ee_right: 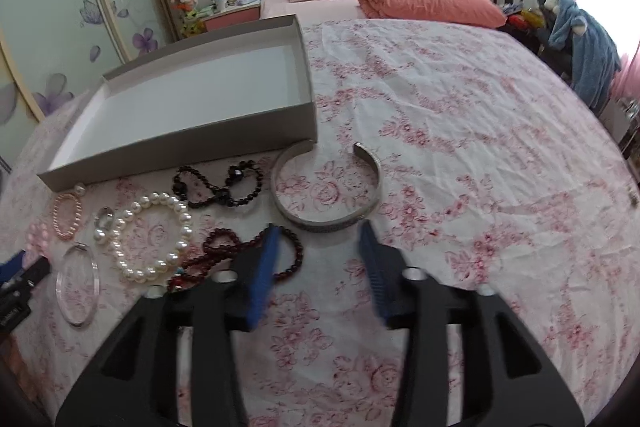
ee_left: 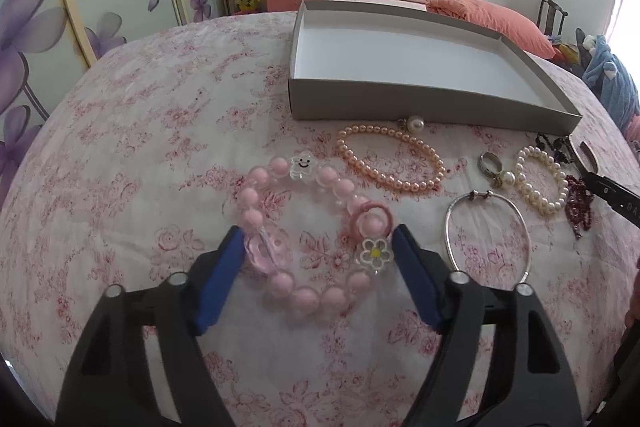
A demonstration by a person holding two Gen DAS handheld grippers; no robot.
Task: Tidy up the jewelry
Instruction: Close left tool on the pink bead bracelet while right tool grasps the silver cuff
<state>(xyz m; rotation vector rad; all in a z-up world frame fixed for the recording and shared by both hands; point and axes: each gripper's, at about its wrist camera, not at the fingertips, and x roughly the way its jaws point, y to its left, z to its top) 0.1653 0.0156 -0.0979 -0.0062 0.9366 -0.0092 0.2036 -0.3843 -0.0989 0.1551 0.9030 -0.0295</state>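
A pink bead bracelet [ee_left: 308, 227] with flower and smiley charms lies flat on the floral bedspread. My left gripper [ee_left: 318, 233] straddles it, open, one blue pad close beside each side of the loop; I cannot tell if they touch it. In the right wrist view my right gripper [ee_right: 318, 229] stands open with nothing between its pads, just short of the near side of a wide silver cuff [ee_right: 328, 223]. Its left finger [ee_right: 264, 267] hangs over dark red beads [ee_right: 224, 251]. An empty grey box [ee_left: 400, 99] [ee_right: 180, 147] lies behind the jewelry.
Between the two grippers lie a peach pearl bracelet [ee_left: 390, 163], a ring [ee_left: 490, 163], a white pearl bracelet [ee_left: 544, 183], a thin silver bangle [ee_left: 488, 231] and black beads [ee_right: 220, 187]. Pillows and an orange duvet [ee_right: 432, 3] lie at the head of the bed.
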